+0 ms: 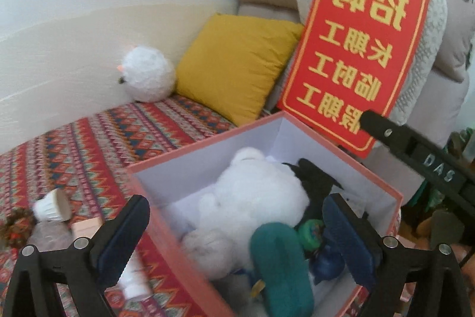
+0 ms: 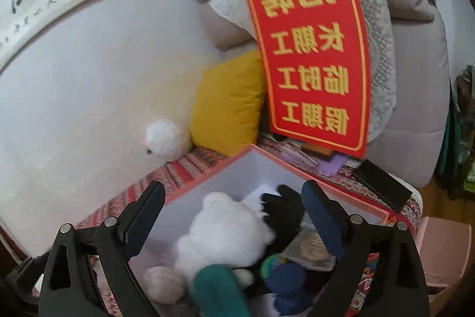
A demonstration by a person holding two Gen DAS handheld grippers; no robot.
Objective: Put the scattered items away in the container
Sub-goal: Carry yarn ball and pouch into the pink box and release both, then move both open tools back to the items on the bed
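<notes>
Pink box sits right under both spread, empty tools, left tool and right tool, holding a white plush, teal slipper and black glove. Left of the left tool, a white cup and bottle lie on the patterned cover. Beyond the box: yellow cushion, red sign.

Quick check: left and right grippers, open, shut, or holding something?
Left gripper: open, holding nothing, over the box.
Right gripper: open, holding nothing.
</notes>
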